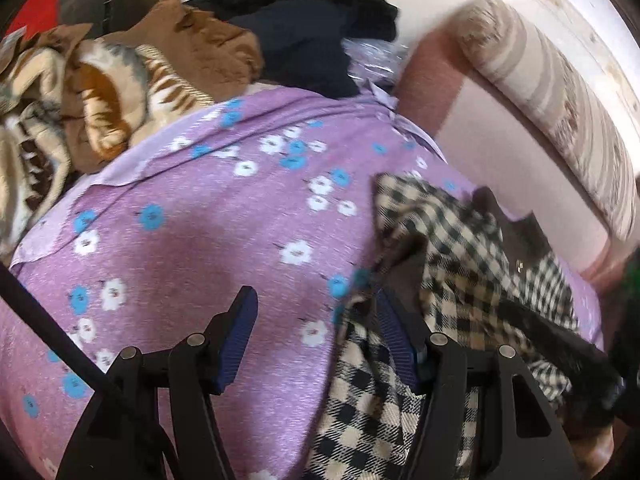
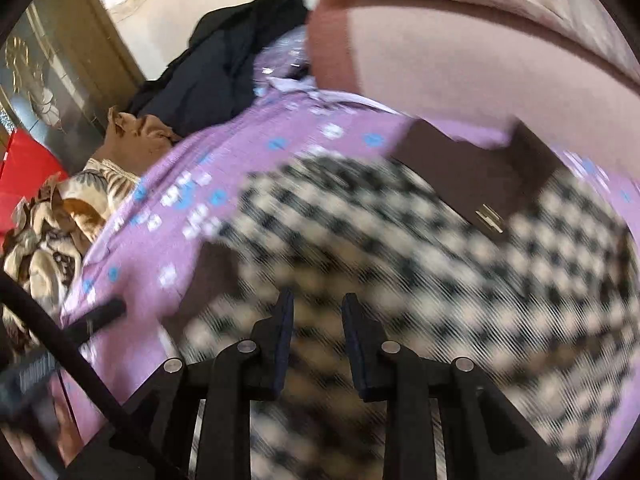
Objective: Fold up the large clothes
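A black-and-cream checked garment (image 1: 452,240) with a dark brown lining lies crumpled on a purple flowered bed sheet (image 1: 192,240). My left gripper (image 1: 314,304) is open above the sheet, its right finger at the garment's left edge. In the right wrist view the checked garment (image 2: 400,248) is blurred by motion and fills the middle, with its brown lining (image 2: 472,176) turned up at the far side. My right gripper (image 2: 318,312) is open just above the checked cloth, holding nothing.
A brown patterned blanket (image 1: 80,100) and a pile of dark clothes (image 1: 304,24) lie at the far side of the bed. A pink headboard (image 1: 480,120) and a striped bolster (image 1: 560,100) stand to the right. A red object (image 2: 24,160) is at the left.
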A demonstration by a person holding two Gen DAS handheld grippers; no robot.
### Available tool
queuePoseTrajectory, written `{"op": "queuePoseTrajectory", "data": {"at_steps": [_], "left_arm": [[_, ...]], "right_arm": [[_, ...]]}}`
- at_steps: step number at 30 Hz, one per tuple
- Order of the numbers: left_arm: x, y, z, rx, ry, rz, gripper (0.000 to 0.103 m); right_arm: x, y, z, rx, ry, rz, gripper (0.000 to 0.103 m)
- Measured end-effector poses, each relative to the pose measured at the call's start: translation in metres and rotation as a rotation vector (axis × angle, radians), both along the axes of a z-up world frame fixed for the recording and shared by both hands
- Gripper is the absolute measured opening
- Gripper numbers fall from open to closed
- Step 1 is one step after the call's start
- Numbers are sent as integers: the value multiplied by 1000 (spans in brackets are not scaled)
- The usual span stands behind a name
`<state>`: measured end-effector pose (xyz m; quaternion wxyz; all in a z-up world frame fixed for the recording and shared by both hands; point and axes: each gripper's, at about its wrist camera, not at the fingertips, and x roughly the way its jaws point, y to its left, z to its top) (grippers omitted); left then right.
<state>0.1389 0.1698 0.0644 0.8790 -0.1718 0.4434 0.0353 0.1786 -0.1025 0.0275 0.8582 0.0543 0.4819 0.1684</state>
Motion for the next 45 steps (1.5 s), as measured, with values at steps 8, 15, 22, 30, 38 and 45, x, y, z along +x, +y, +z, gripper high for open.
{"op": "queuePoseTrajectory", "data": {"at_steps": [8,15,22,30,38,45], "left_arm": [[14,-27,-42,103,95,-55,61],[8,-31,-38,75,112,-93,61],[-14,-38,-40,68,128,-146,67],[-66,-52,-41,22,161,-287,68],[-118,-33,-31,-130,160,-226,66],[-149,-4,-28,-83,144,-141,66]], "right_arm": [[-53,-167,-35,11,55,-335,19],[-114,-258,-10,105,49,-540,37],[-181,-292,-56,356,203,-555,47],[-234,-298,-71,594,221,-506,48],[-269,-260,-70,591,250,-393,48],[-293,-238,-69,581,243,-332,49]]}}
